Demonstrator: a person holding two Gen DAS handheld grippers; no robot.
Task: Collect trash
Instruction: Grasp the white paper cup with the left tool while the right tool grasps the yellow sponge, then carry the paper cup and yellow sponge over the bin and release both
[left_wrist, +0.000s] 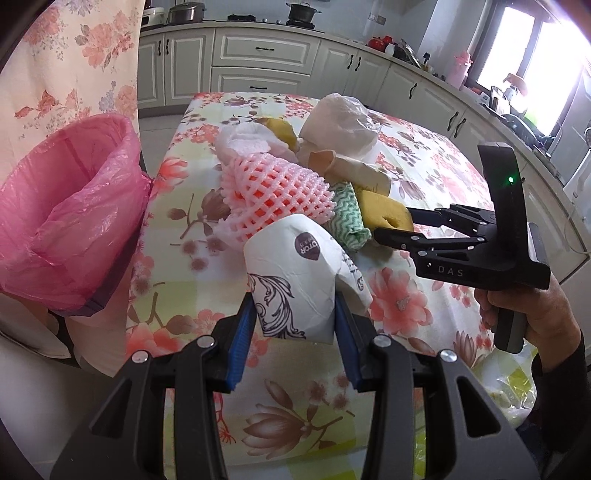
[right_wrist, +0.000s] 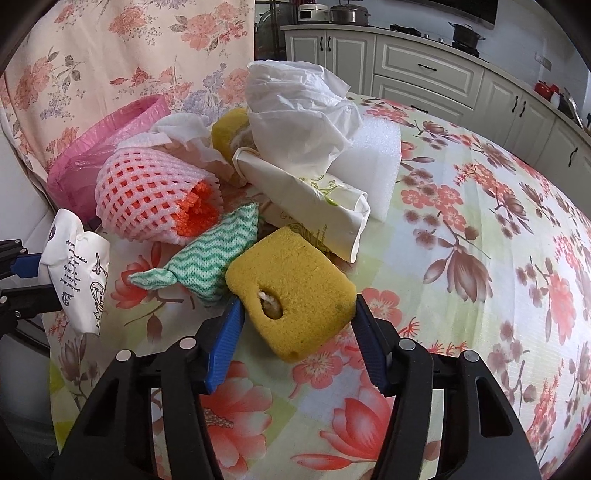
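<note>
The left gripper (left_wrist: 295, 314) clamps the printed paper wrapper (left_wrist: 299, 273) above the worktop's (left_wrist: 424, 295) near edge; swing it left over the pink-lined bin (left_wrist: 74, 206), while the right gripper (right_wrist: 297, 321) brackets the yellow sponge (right_wrist: 291, 288), contact unclear

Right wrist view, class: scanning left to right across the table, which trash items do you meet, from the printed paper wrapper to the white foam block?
Printed paper wrapper → pink foam fruit net → green zigzag cloth → yellow sponge → white foam block.
</note>
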